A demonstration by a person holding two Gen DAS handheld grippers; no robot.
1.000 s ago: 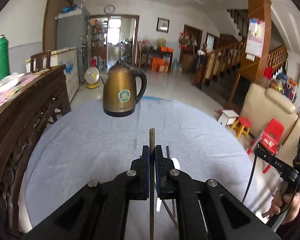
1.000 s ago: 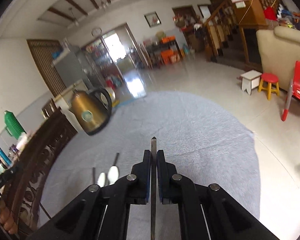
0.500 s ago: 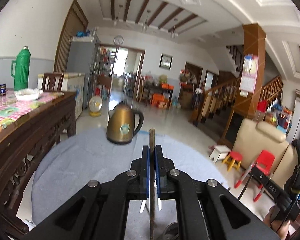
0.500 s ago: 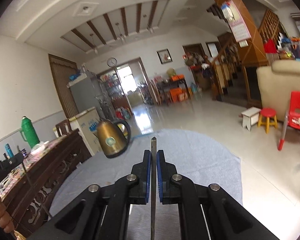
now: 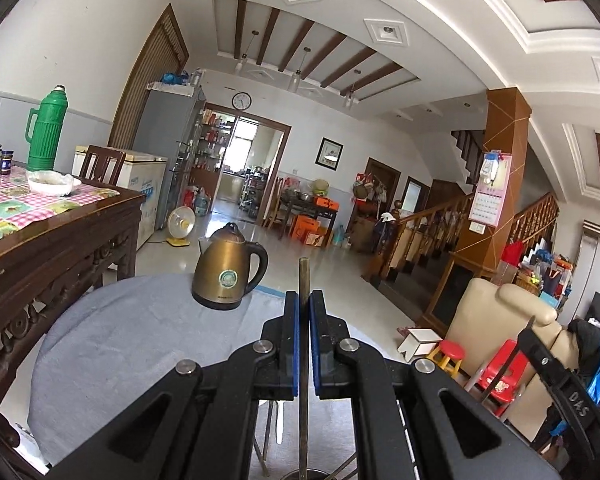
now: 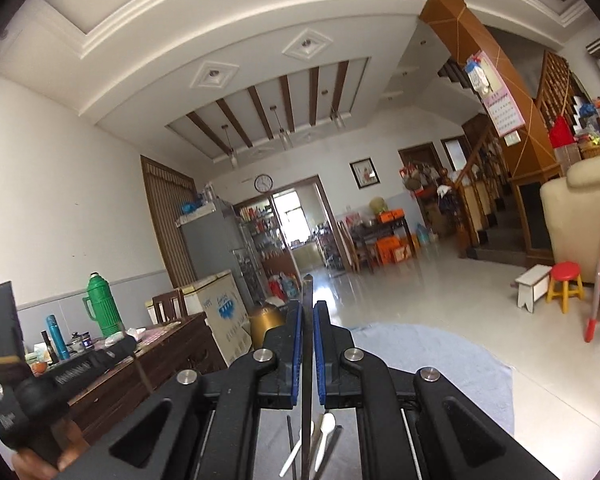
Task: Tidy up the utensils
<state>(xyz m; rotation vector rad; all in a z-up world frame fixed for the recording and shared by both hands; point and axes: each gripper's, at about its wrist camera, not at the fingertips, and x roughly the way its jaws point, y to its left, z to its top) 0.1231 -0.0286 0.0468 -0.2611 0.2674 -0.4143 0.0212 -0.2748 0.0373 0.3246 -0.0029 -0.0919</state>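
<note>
My left gripper [image 5: 304,300] is shut on a thin dark chopstick [image 5: 303,276] that sticks out past the fingertips and runs down to a round metal holder rim [image 5: 304,474] at the bottom edge. My right gripper [image 6: 308,308] is shut on another dark chopstick [image 6: 308,288]. Below it, white spoons [image 6: 325,436] and dark sticks [image 6: 290,440] lie on the grey-covered round table [image 6: 440,352]. Both grippers are raised and tilted up from the table [image 5: 112,340].
A bronze kettle [image 5: 226,270] stands at the table's far side. A carved wooden sideboard [image 5: 40,248] with a green thermos [image 5: 44,128] is on the left. The other hand-held gripper shows at the right in the left wrist view [image 5: 556,376] and at the left in the right wrist view [image 6: 32,388].
Both grippers have lifted and tilted upward with their chopsticks still held. The table has dropped low in both views and the ceiling now fills the top.
</note>
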